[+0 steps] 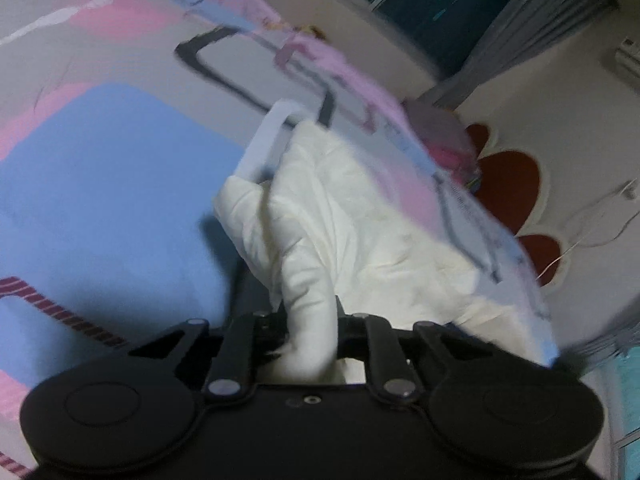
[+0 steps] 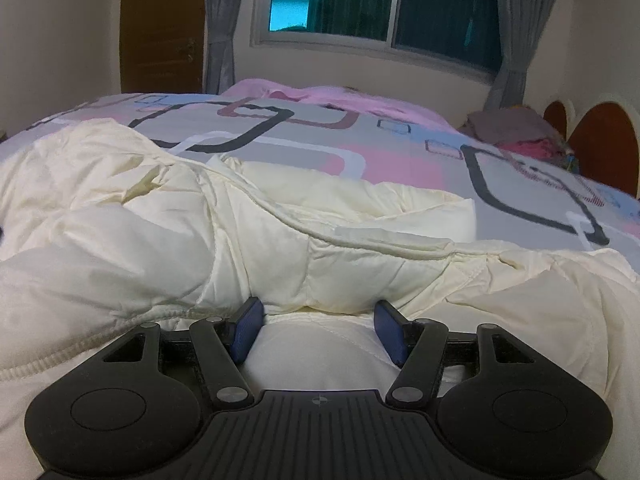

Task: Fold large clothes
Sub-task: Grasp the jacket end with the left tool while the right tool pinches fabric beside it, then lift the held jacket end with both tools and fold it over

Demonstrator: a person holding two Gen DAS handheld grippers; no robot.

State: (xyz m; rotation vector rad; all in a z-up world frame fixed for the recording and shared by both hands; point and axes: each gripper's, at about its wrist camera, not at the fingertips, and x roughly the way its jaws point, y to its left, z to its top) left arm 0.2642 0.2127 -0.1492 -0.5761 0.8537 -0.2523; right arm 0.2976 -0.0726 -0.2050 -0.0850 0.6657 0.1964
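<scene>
Cream padded jacket (image 2: 280, 248), quilted and puffy with ribbed cuffs, sprawls crumpled across the patterned bedspread (image 2: 400, 152). Left gripper (image 1: 310, 336) pinches a soft fold of it; right gripper (image 2: 316, 330), blue pads (image 2: 246, 332) spread, straddles a bulge.

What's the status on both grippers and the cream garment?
Left gripper shut on cream garment. Right gripper open, pads either side of a bulge, grip unclear. Garment bunched on patterned bedspread. Nothing blocking.
</scene>
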